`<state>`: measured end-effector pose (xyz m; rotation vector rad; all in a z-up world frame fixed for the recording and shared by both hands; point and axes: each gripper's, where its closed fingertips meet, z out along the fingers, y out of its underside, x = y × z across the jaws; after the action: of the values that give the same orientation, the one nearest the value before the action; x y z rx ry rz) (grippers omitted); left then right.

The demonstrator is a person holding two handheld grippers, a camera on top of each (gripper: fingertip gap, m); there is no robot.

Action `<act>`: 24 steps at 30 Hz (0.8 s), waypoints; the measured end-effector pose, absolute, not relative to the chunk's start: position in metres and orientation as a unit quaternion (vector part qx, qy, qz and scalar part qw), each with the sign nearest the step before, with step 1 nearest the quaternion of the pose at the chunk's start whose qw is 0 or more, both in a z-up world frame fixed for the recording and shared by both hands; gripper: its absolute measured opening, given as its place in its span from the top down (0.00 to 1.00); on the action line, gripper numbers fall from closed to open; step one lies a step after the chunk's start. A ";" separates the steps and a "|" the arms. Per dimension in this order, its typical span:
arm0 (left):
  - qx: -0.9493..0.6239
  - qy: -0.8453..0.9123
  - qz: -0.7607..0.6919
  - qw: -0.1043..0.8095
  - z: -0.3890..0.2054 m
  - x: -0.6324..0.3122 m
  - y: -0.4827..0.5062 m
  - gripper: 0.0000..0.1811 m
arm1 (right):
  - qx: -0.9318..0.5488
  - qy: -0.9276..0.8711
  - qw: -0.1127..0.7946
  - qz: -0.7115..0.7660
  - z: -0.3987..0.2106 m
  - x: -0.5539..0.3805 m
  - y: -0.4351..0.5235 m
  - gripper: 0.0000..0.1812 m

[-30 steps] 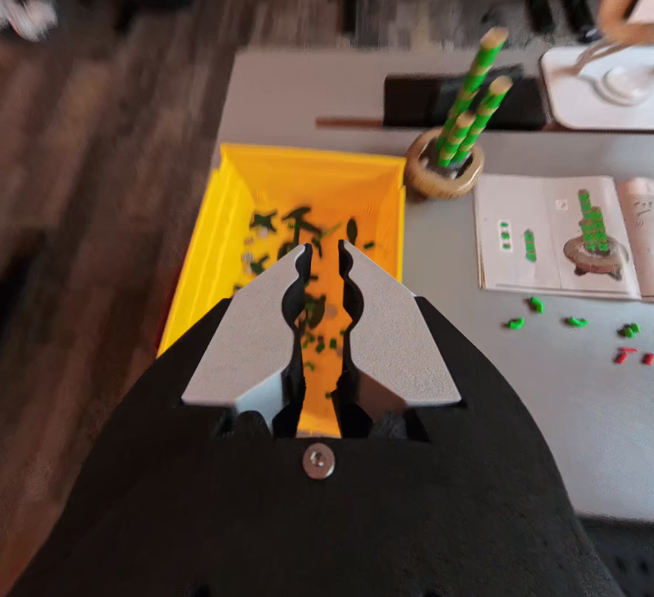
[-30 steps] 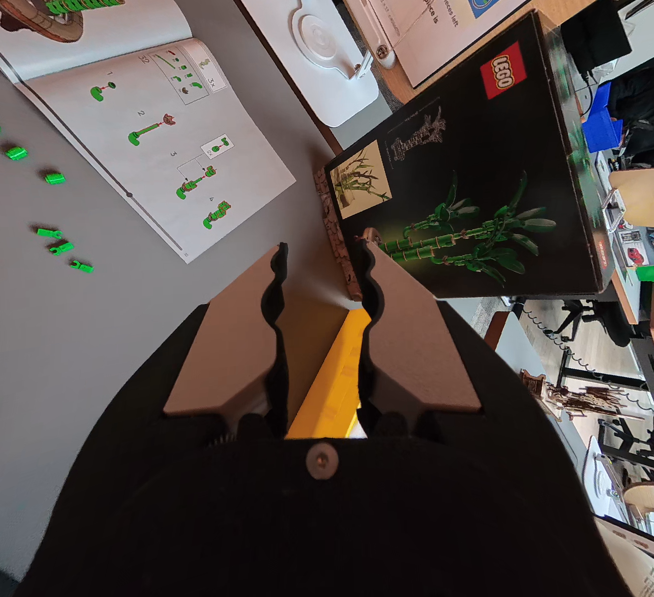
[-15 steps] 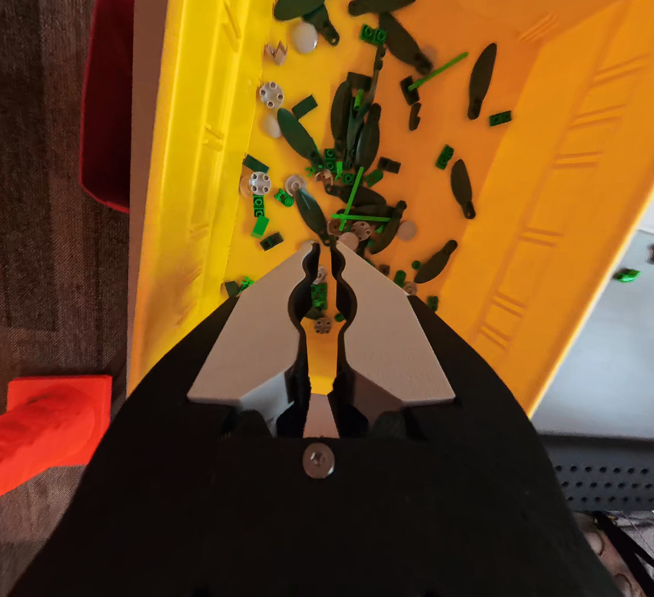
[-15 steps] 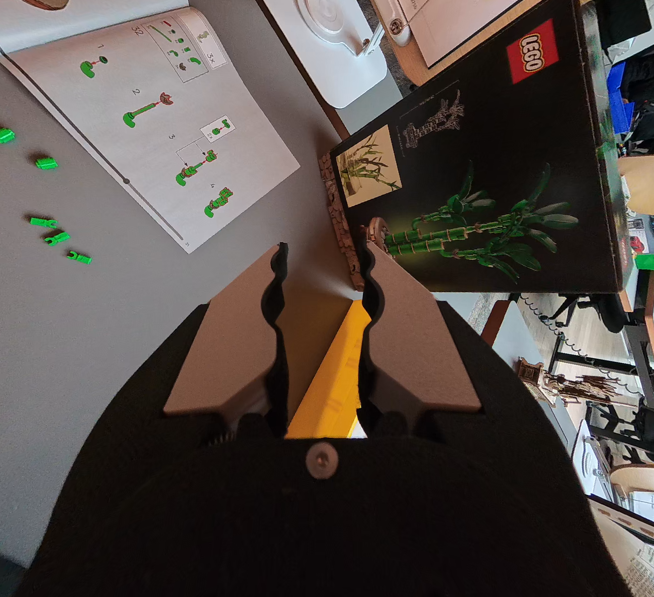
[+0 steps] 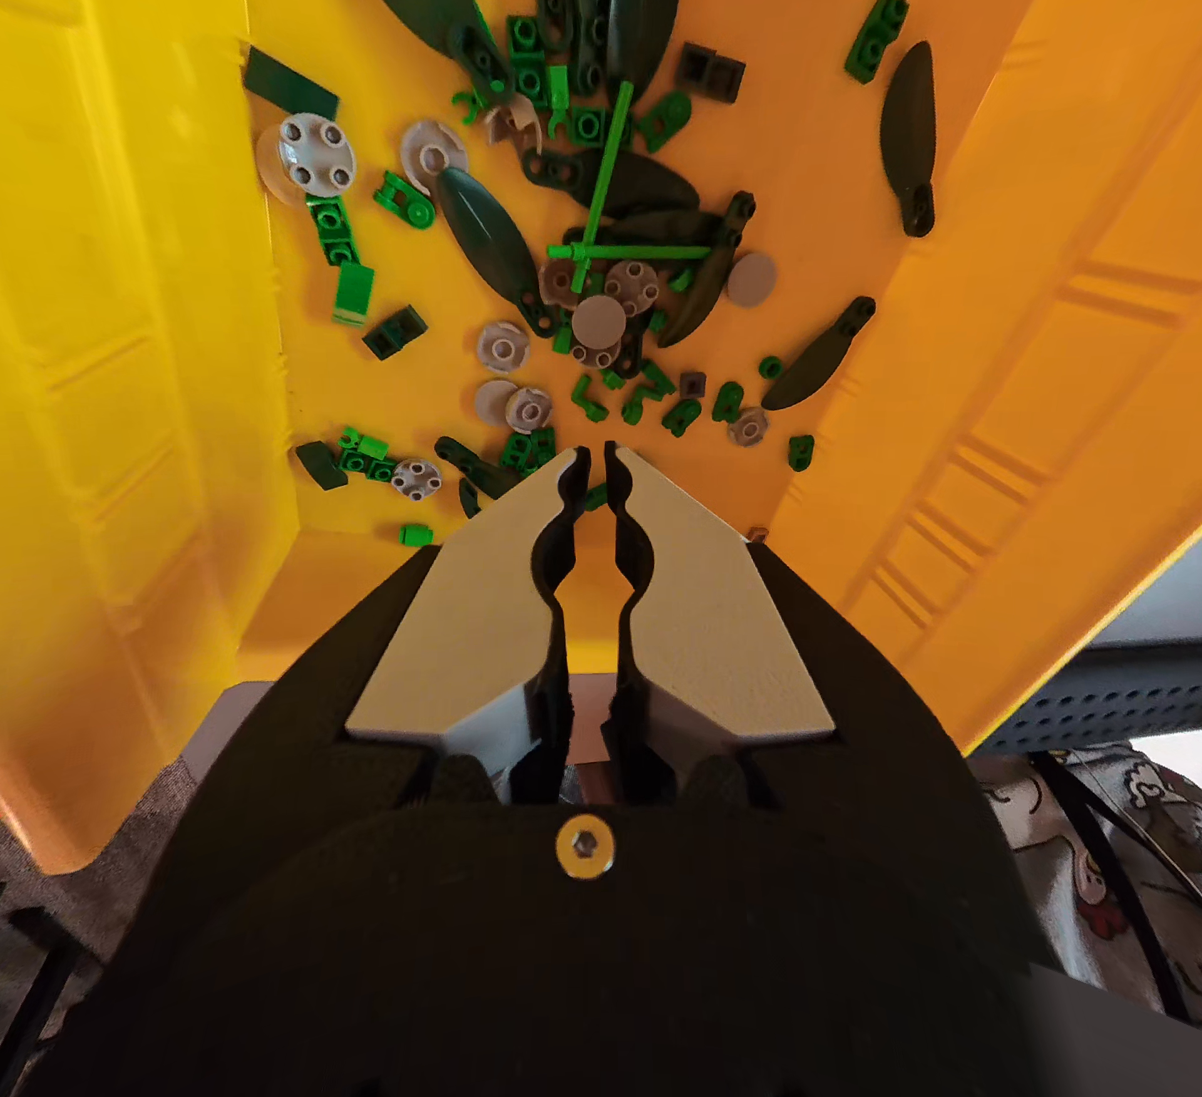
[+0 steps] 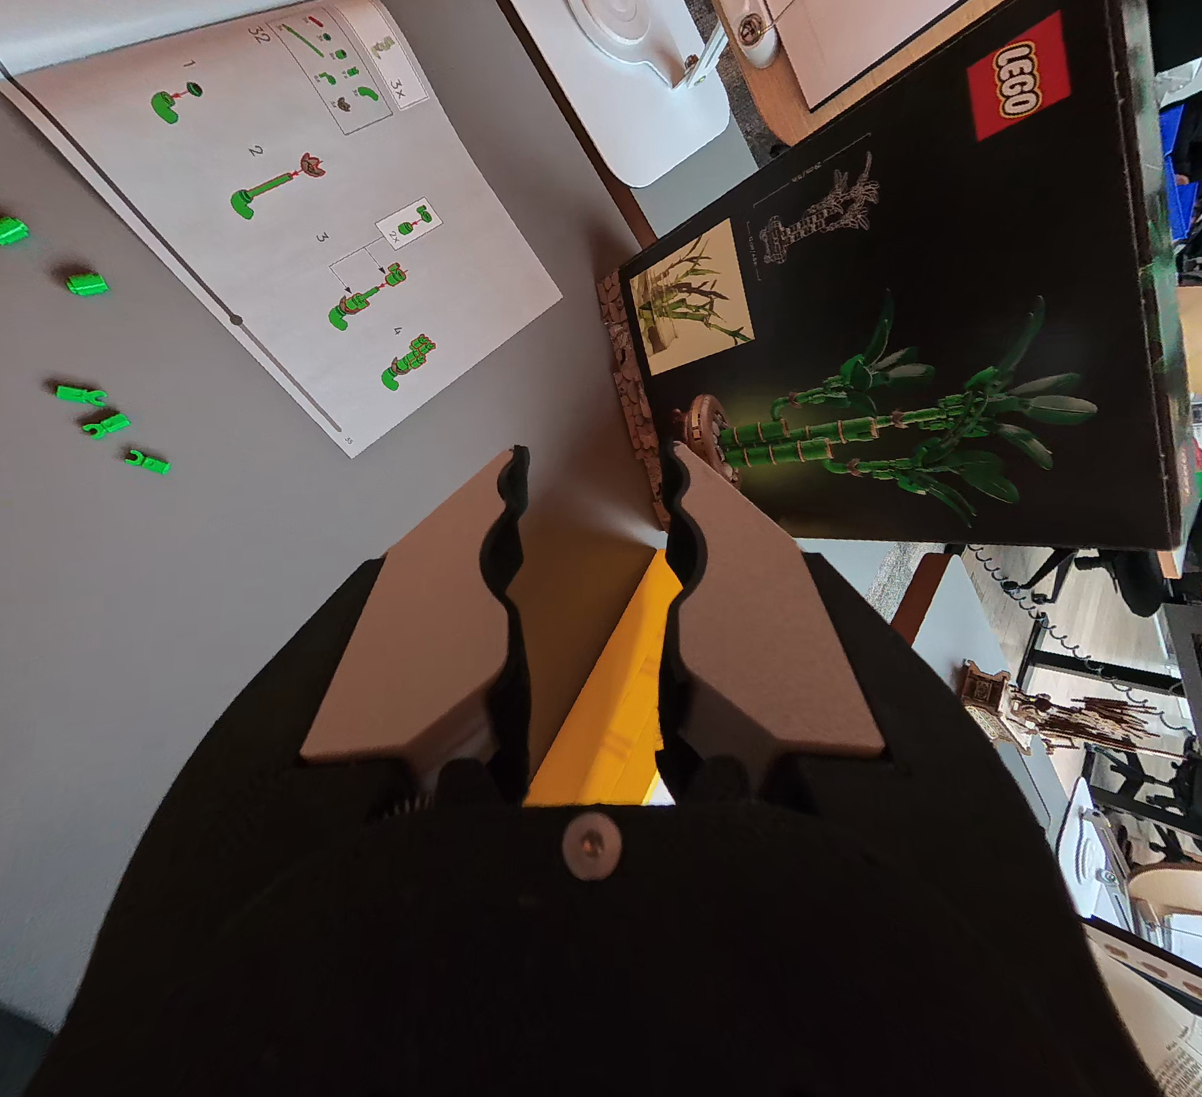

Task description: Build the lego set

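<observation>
left tongs (image 5: 596, 449) inside yellow bin (image 5: 130, 285)

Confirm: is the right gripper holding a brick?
No: the right gripper is open and empty above the grey table.

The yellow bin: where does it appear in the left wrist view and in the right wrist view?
Left wrist view: yellow bin fills most of the picture, holding loose pieces, beyond the left gripper.
Right wrist view: only a yellow edge, low centre, behind the right gripper.
Shared landmark: the bin itself.
</observation>
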<state>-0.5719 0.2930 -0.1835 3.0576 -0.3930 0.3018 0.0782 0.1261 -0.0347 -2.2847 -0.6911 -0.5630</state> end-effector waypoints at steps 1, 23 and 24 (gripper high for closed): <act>0.987 -0.129 0.098 0.022 -0.184 -0.571 0.294 0.98 | -0.877 -0.266 0.336 -0.216 -0.036 0.078 0.126 0.78; 0.987 -0.057 0.103 -0.106 -0.187 -0.576 0.375 0.91 | -0.879 -0.276 0.324 -0.216 -0.042 0.074 0.128 0.78; 0.988 -0.060 0.099 -0.105 -0.189 -0.576 0.376 0.90 | -0.879 -0.276 0.323 -0.216 -0.042 0.075 0.128 0.78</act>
<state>-0.5762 0.3760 -0.1894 3.3285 -0.2023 0.3328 0.0746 0.1279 -0.0421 -2.3063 -0.7248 -0.5666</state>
